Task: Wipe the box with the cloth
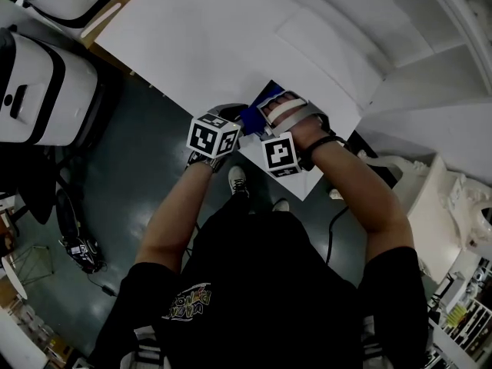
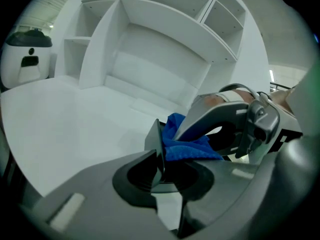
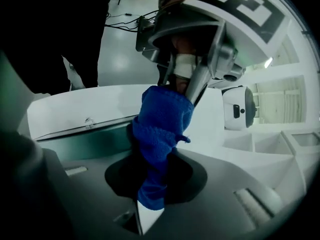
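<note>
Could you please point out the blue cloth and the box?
blue cloth [image 3: 160, 129]: right gripper view, the bunched middle above the jaws.
box [image 2: 153, 138]: left gripper view, the thin upright panel between the jaws.

Both bare forearms reach forward and down, the left forearm [image 1: 178, 210] and the right forearm [image 1: 360, 194] angling in until the two tools almost touch. A black wristband [image 1: 317, 145] rings the right wrist. The grey left gripper [image 2: 162, 156] with its black-and-white marker cube has its jaws pinched onto the thin dark edge of the box [image 2: 160, 138]. The grey right gripper [image 3: 150, 204] points back at it, jaws clamped on the bunched blue cloth [image 3: 160, 129].
</note>
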